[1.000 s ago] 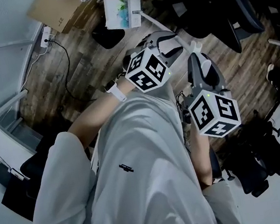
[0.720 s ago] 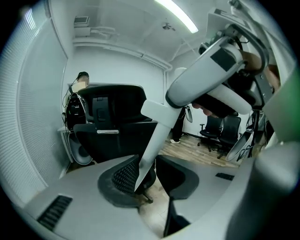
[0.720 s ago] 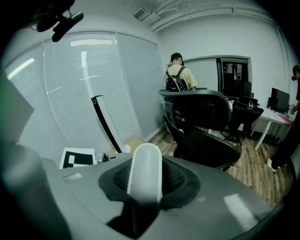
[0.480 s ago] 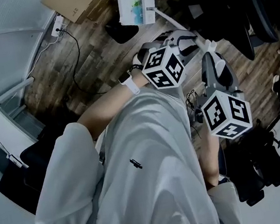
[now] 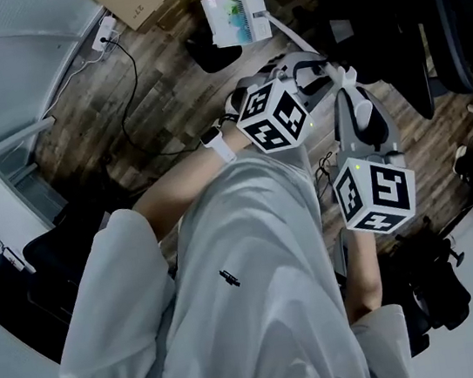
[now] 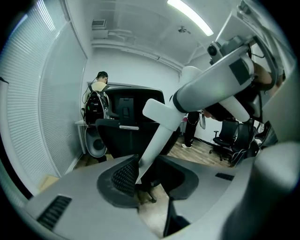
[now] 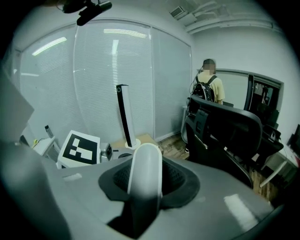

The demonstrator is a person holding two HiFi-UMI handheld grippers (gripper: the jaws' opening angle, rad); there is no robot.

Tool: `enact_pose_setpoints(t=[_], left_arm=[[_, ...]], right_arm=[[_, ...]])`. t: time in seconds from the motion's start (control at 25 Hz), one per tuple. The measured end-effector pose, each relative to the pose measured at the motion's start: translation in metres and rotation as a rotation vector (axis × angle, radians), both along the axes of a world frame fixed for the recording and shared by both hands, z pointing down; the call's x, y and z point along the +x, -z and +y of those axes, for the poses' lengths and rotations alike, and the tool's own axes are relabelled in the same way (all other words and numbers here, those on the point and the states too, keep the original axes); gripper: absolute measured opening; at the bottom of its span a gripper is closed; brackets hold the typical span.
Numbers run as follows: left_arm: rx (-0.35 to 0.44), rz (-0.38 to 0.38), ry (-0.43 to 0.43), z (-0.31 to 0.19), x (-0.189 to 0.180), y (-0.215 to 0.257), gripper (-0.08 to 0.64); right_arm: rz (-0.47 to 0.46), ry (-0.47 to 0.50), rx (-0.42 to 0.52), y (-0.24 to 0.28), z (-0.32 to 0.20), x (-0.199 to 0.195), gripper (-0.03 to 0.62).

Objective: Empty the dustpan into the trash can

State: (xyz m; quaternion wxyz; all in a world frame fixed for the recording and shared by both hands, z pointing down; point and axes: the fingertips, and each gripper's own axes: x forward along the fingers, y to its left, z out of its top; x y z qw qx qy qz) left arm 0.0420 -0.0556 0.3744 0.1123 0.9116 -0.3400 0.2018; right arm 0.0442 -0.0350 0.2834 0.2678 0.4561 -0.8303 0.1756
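Your head camera looked steeply down past your shirt [image 5: 251, 287] to the wooden floor [image 5: 173, 105] in the upper frame. Each gripper camera rode close behind its fingers [image 6: 124, 176] [image 7: 174, 178], facing across the room; both caught the same black chair [image 6: 124, 129] [image 7: 229, 126] and standing person [image 6: 99, 83] [image 7: 207, 89].

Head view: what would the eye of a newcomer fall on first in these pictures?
Two marker cubes strike first, mid head view: the left cube and the right cube, over the person's white shirt. At the top a white dustpan shows against the wood floor, on a long white handle. The right gripper has its claw shut on that handle; the left gripper has just been closing its claw, handle between, not pinched.
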Motion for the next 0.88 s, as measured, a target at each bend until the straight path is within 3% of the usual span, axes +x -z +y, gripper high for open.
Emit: enact_pose_setpoints(t=[0.88], left_arm=[[-0.034, 0.062, 0.358, 0.012, -0.092, -0.02, 0.123]], right_arm=[[0.225, 0.62, 0.227, -0.017, 0.028, -0.1, 0.115]])
